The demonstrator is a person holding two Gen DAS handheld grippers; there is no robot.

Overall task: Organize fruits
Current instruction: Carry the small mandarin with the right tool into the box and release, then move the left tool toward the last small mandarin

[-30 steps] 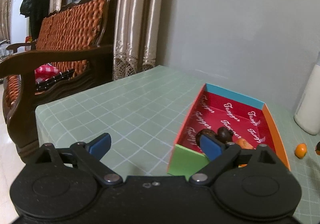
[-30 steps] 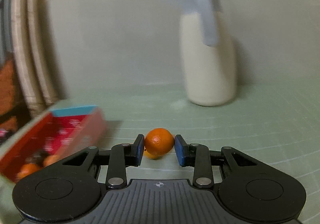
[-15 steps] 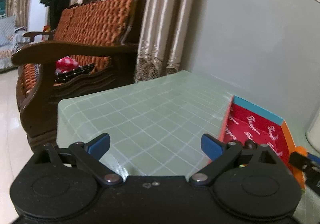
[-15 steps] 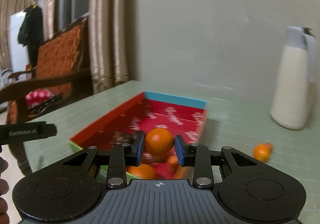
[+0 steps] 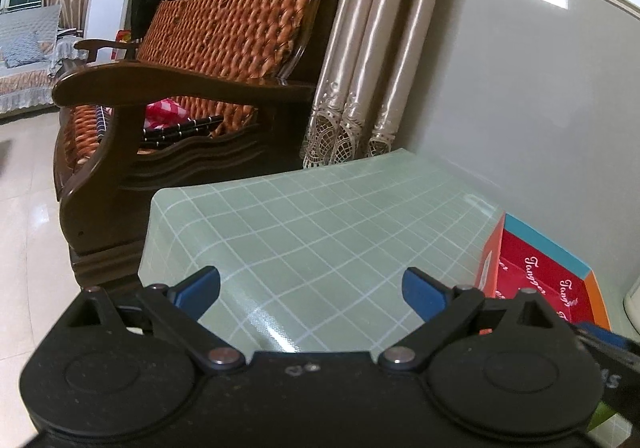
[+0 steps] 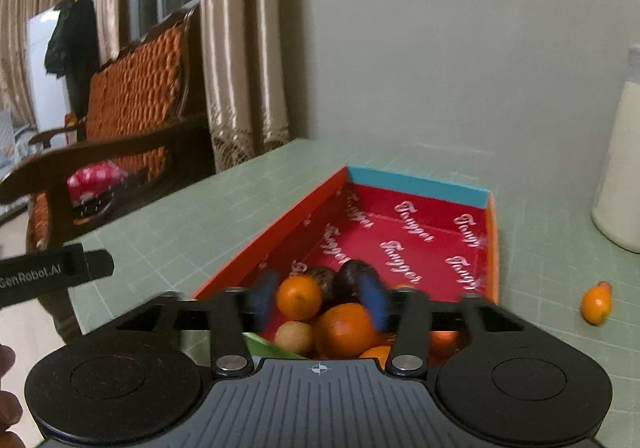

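Jaws spread on both — right gripper (image 6: 320, 302) over fruit-filled box (image 6: 416, 186), left gripper (image 5: 311, 290) empty.

The right claw's blue fingertips (image 6: 374, 304) are motion-blurred, and its body hides the box's (image 6: 416, 188) near end.

The left gripper (image 5: 310, 290) hangs over the green gridded worktop (image 5: 320, 224) with its blue-padded jaws spread wide and nothing between them. At the right edge sits the red box (image 5: 536, 280) with a blue far wall and orange side wall, its inside mostly hidden behind the gripper's body, and a dark piece of the right gripper (image 5: 612, 352) crosses the lower right corner. Beyond the worktop stand a wooden bench (image 5: 192, 88) with orange woven cushions, and beige curtains (image 5: 372, 60) against the grey wall.
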